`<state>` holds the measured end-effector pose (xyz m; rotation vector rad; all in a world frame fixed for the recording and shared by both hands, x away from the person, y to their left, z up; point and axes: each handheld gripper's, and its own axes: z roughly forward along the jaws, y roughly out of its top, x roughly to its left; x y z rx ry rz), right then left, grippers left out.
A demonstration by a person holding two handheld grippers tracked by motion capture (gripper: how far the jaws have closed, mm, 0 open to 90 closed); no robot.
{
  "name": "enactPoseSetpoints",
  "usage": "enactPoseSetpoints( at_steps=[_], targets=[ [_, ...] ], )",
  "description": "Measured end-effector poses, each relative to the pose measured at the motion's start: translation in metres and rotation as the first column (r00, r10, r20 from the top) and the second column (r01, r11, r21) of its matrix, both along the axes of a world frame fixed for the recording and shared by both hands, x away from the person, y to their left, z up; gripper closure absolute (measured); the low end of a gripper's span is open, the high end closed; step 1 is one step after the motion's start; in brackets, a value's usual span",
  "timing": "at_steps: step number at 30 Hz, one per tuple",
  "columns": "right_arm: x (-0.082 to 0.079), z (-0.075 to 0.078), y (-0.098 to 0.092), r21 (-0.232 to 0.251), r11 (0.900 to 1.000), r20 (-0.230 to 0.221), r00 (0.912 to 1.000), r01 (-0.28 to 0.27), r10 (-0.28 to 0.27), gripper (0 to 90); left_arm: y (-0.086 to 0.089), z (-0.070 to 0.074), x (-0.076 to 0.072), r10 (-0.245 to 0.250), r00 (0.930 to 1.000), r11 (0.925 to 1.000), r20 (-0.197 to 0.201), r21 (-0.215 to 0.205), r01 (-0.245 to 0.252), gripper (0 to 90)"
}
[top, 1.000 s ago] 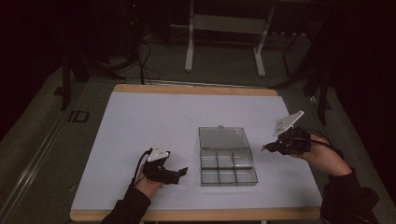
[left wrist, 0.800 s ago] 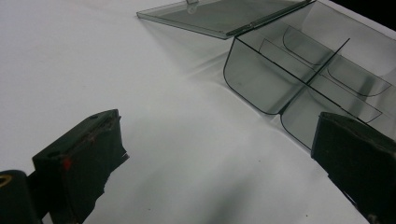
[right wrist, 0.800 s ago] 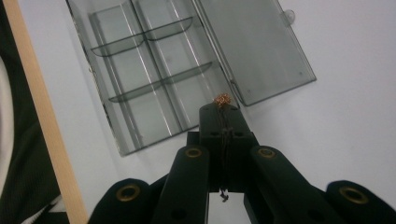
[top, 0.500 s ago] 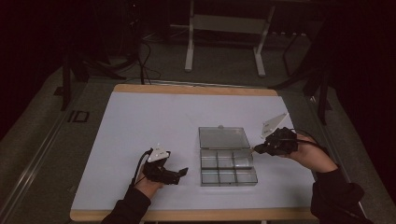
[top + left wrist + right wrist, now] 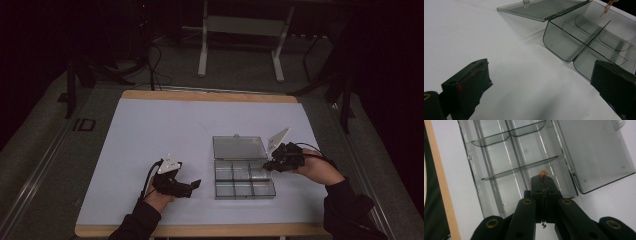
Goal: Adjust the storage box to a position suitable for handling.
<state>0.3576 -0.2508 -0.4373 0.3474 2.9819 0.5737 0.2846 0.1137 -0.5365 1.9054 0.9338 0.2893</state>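
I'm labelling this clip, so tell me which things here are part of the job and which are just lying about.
Part of the job:
- right gripper, shut on the small copper piece
- clear compartment box, lid open

Just lying about:
- left gripper, open on the white table
- metal stand behind

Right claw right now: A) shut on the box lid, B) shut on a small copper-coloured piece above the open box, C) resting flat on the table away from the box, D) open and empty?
B: in the right gripper view the right claw is closed with a small copper-coloured piece pinched at its tip, above the compartments of the open clear box.
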Motion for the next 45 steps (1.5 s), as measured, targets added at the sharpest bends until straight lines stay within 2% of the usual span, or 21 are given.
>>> enactPoseSetpoints(
  at_steps=[14, 20, 35, 41, 43, 45],
  targets=[
    [0.008, -0.032, 0.011, -0.067, 0.998, -0.056, 0.9984, -0.001, -0.003, 88.9, 0.001, -0.001, 0.0, 0.004, 1.0, 1.0, -0.005, -0.003, -0.004, 2.9],
    [0.01, -0.041, 0.012, -0.081, 0.997, -0.07, 0.9975, 0.009, -0.014, 88.4, 0.001, -0.002, 0.0, 0.002, 1.0, 1.0, -0.006, 0.0, -0.002, 2.9],
    [0.002, -0.032, 0.004, -0.04, 0.999, -0.069, 0.9972, 0.024, -0.027, 78.6, 0.001, -0.002, 0.0, -0.001, 0.9999, 1.0, -0.01, 0.0, 0.001, 2.9],
    [-0.005, -0.027, -0.005, -0.005, 0.999, -0.059, 0.9978, 0.031, -0.032, 70.7, 0.001, -0.002, 0.001, 0.002, 0.9999, 1.0, -0.011, -0.002, -0.002, 2.9],
    [-0.007, -0.026, -0.008, 0.004, 0.999, -0.056, 0.9979, 0.033, -0.033, 70.7, 0.0, -0.003, 0.001, 0.001, 0.9999, 1.0, -0.012, 0.001, -0.001, 2.9],
    [-0.009, -0.025, -0.011, 0.018, 0.999, -0.048, 0.9979, 0.045, -0.044, 63.8, 0.0, -0.003, 0.001, 0.0, 0.9999, 1.0, -0.013, 0.001, 0.0, 2.9]
  ],
)
